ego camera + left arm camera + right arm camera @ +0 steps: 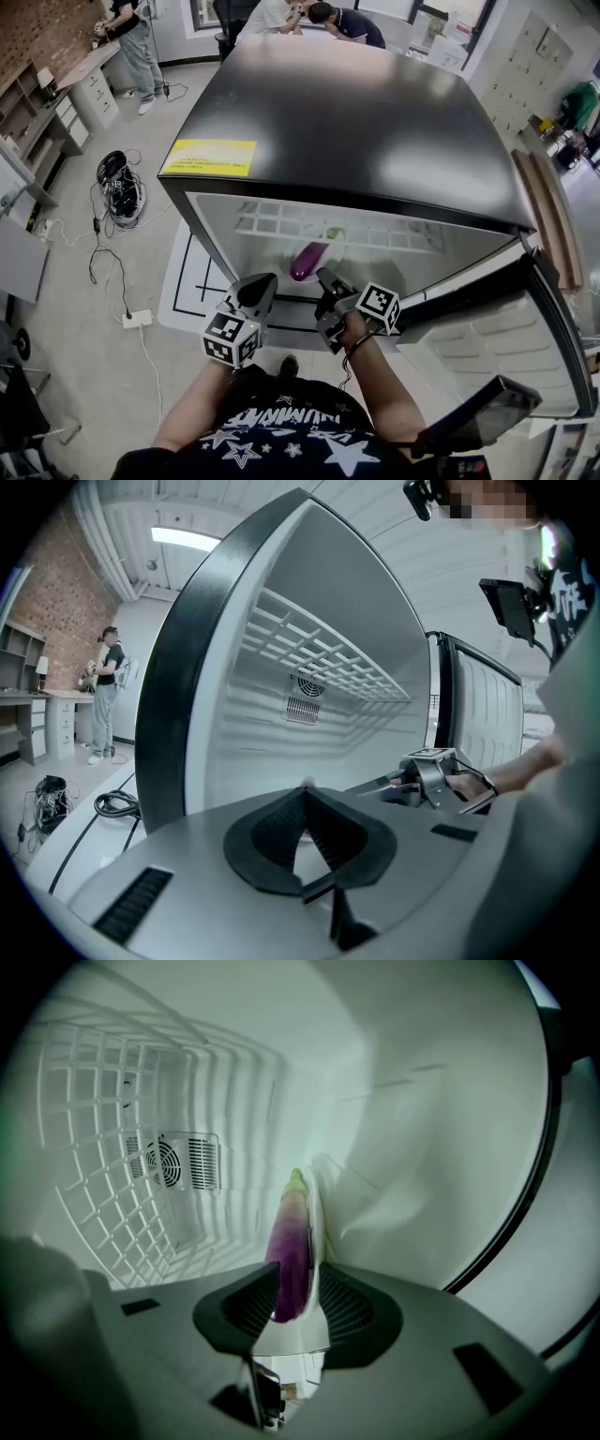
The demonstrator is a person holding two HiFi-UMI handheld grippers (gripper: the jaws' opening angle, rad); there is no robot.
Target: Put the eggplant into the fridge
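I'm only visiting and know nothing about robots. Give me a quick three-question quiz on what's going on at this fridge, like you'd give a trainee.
1. True or false: the fridge door stands open.
2. Where is the eggplant? A: inside the fridge; B: on the fridge's top; C: on the floor.
3. Fill in: the left claw has its jaws ___, with nothing between them.
Key: 1 true; 2 A; 3 together.

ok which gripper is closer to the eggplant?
Right. The right gripper reaches into the fridge, jaws either side of the eggplant; the left gripper sits shut to its left, clear of it.
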